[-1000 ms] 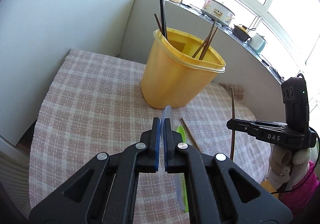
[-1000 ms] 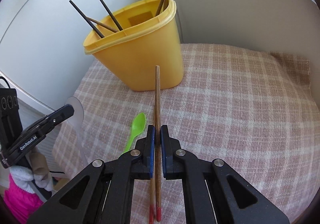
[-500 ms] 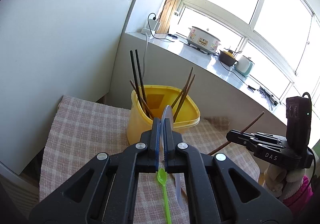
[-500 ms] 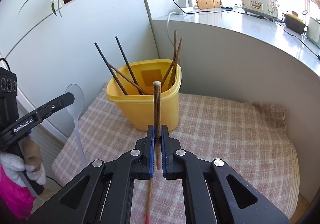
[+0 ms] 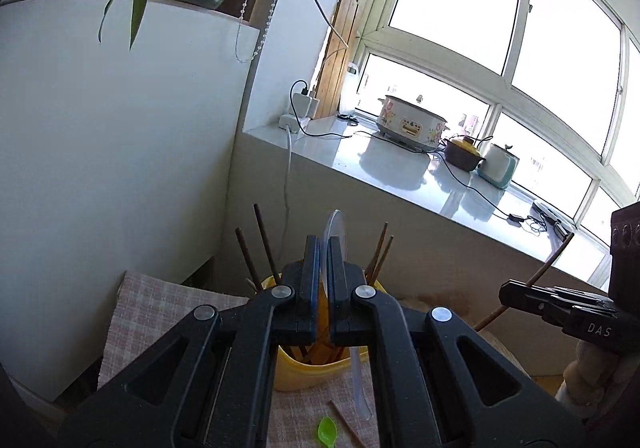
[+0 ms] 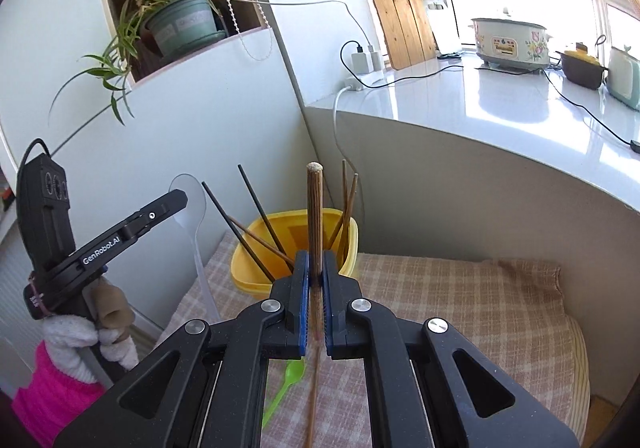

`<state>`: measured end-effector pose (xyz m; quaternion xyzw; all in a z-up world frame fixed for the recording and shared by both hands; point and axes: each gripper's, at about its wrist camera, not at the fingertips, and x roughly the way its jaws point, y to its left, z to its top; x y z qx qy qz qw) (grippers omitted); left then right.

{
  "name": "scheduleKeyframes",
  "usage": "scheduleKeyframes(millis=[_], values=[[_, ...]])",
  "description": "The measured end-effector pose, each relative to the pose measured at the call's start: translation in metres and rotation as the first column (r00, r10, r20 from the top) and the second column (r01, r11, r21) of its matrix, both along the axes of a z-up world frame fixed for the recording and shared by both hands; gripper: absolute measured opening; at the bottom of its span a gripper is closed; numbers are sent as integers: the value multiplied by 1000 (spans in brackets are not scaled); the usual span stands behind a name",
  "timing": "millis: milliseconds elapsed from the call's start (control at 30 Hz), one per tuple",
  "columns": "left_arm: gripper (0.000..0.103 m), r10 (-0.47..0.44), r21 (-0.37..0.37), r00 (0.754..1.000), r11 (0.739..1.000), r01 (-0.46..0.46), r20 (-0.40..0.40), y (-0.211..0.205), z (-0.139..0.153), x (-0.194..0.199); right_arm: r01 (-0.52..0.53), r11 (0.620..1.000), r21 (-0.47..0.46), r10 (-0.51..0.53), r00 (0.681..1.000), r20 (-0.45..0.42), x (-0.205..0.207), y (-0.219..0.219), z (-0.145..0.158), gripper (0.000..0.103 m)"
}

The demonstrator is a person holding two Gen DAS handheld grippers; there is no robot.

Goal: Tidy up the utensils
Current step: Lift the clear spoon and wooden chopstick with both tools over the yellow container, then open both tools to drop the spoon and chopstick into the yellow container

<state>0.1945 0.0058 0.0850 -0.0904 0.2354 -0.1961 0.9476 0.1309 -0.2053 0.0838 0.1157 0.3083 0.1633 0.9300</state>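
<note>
Right wrist view: yellow tub (image 6: 256,272) with several chopsticks (image 6: 256,208) inside.

Potted spider plant (image 6: 176,28) in green pot, on shelf niche above white wall panel. Bead cord (image 6: 244,28) hangs beside it. Wooden board (image 6: 394,4) leans upright at window corner. White windowsill counter (image 6: 500,108) carries floral-print electric cooker (image 6: 510,42), brown pot with yellow lid (image 6: 580,68), pale teal appliance (image 5: 498,166), white chargers (image 6: 364,60), black cables. Checked pink cloth (image 6: 460,308) covers worktop.
</note>
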Motion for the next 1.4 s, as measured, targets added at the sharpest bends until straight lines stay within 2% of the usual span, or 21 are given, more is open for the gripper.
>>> scheduleKeyframes(millis=[167, 533, 800, 1400], values=[[0, 58, 1, 998, 998, -58, 34, 1, 8, 24, -9, 1000, 10, 9, 999, 41, 3, -3, 19, 4], [0, 102, 63, 994, 993, -104, 36, -11, -13, 48, 29, 999, 18, -30, 994, 105, 25, 0, 36, 4], [0, 106, 99, 994, 989, -109, 36, -17, -25, 47, 44, 999, -20, -42, 996, 81, 46, 11, 16, 4], [0, 69, 89, 998, 994, -69, 3, -23, -36, 28, 44, 995, -84, -45, 999, -12, 52, 18, -18, 4]])
